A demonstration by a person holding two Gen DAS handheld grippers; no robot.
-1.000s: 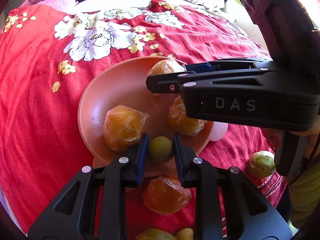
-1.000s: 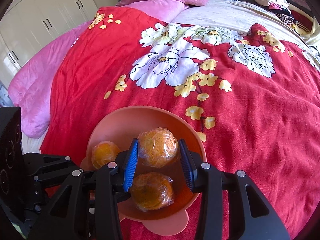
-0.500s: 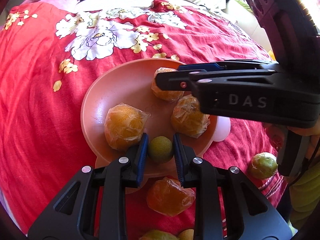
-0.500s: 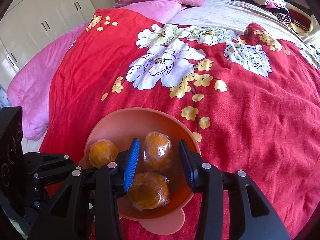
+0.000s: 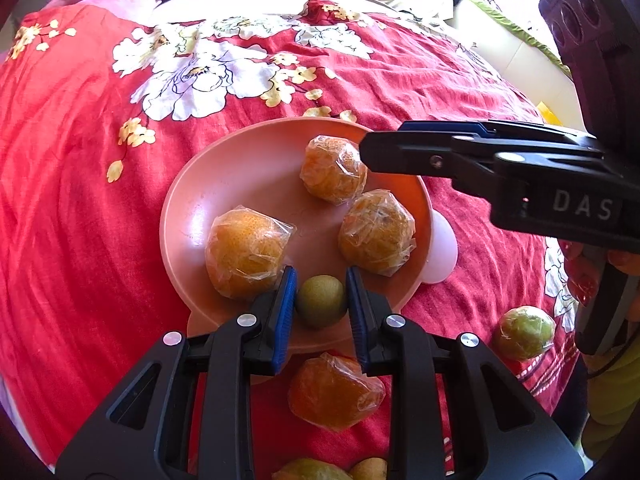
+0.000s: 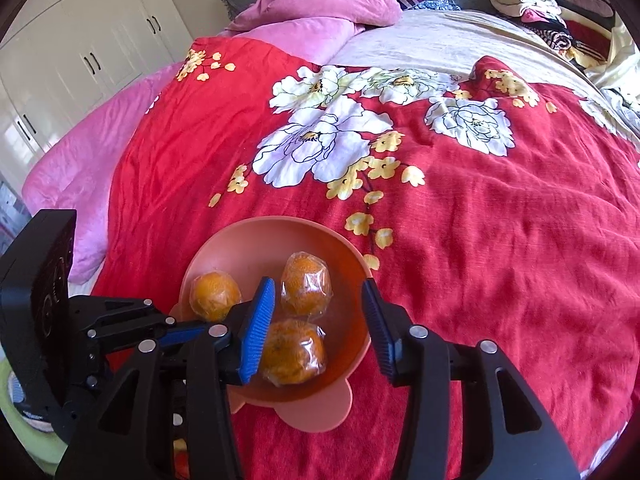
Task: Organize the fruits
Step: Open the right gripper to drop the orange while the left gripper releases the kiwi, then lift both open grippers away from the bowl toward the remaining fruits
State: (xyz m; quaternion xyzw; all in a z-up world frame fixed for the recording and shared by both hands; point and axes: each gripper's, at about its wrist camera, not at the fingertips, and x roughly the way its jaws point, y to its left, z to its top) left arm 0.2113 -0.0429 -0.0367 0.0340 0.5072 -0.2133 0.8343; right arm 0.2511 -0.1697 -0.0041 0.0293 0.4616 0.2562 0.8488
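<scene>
Holding three film-wrapped oranges (image 5: 248, 252), bowl (image 5: 240, 168) mid-frame; left gripper (image 5: 321, 294) clamped on green fruit (image 5: 321, 300) over near rim; right gripper (image 6: 318, 324) just widened, empty; bottom-edge fruits cut off.

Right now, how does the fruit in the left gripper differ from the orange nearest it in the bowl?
The green fruit is small, bare and olive-green; the orange is much bigger, bright orange and wrapped in clear plastic. The green fruit is clamped in the left gripper over the bowl's near rim; the orange lies free in the bowl. Both are round.
</scene>
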